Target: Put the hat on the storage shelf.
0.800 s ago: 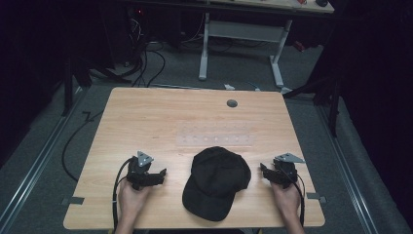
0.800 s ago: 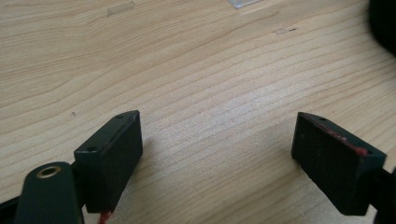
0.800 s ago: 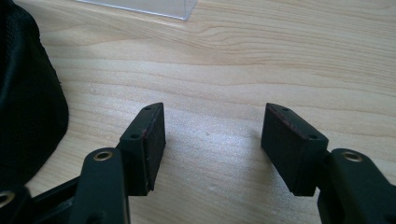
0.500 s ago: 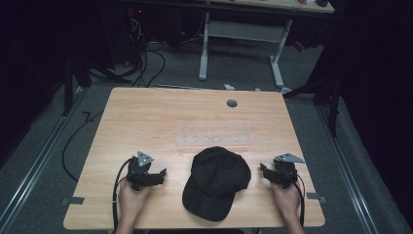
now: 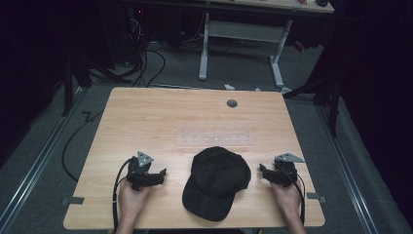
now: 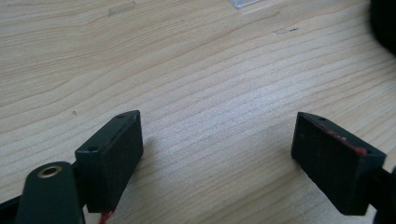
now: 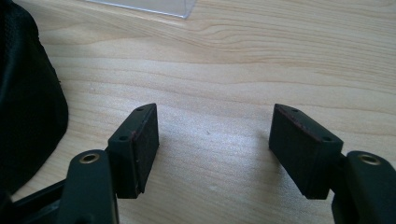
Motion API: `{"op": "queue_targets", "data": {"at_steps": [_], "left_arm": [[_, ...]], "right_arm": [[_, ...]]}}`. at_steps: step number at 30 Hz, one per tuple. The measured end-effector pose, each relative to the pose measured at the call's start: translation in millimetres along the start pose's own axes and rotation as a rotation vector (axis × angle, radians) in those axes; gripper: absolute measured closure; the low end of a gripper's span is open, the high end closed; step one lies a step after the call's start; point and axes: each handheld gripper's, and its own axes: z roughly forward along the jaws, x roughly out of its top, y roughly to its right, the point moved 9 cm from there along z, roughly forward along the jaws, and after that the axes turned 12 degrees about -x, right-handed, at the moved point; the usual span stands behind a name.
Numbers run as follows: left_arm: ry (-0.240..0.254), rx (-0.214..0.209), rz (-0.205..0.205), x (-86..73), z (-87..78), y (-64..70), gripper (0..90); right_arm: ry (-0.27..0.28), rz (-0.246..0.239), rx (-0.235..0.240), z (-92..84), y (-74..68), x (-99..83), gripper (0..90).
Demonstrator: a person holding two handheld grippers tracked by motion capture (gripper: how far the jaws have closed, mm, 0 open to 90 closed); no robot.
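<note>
Black cap [image 5: 215,181] sits low centre of the high view, on the wooden table [image 5: 146,117], brim toward the bottom edge; left gripper [image 5: 158,175] rests on the table lower left, right gripper [image 5: 263,171] lower right, each a short gap off the cap, neither touching it; a hand [image 5: 130,201] backs the left one, another hand [image 5: 288,197] the right. Left gripper view: jaws wide apart, bare wood between them, cap [image 6: 385,23] just a dark sliver at the upper right edge; right gripper view: jaws at full spread, nothing between them, cap [image 7: 25,93] filling the left edge; clear plastic strip [image 5: 216,138] lies above the cap, mid-frame. Reads as the start pose, approach not yet begun; likely next: both grippers close in on the cap's sides, jaws kept wide until fabric or brim sits between the pads; fabric is soft, so a grip on the stiffer brim looks safer than the crown.
</note>
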Motion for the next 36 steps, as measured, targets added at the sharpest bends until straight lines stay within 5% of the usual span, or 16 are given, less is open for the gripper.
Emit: {"op": "queue_targets", "data": {"at_steps": [12, 21, 36], "left_arm": [[0.003, 0.003, -0.003, 0.2, -0.1, -0.2, 17.5], [0.004, 0.005, -0.003, 0.3, -0.2, -0.3, 17.6], [0.005, 0.006, -0.004, 0.4, -0.2, -0.4, 17.8]], "right_arm": [[0.009, 0.024, 0.012, -2.7, 0.9, -0.8, 39.6], [0.045, 0.069, 0.098, -21.7, -7.9, 2.2, 45.1], [0.100, 0.059, 0.221, -48.1, -35.4, 17.5, 46.1]]}}
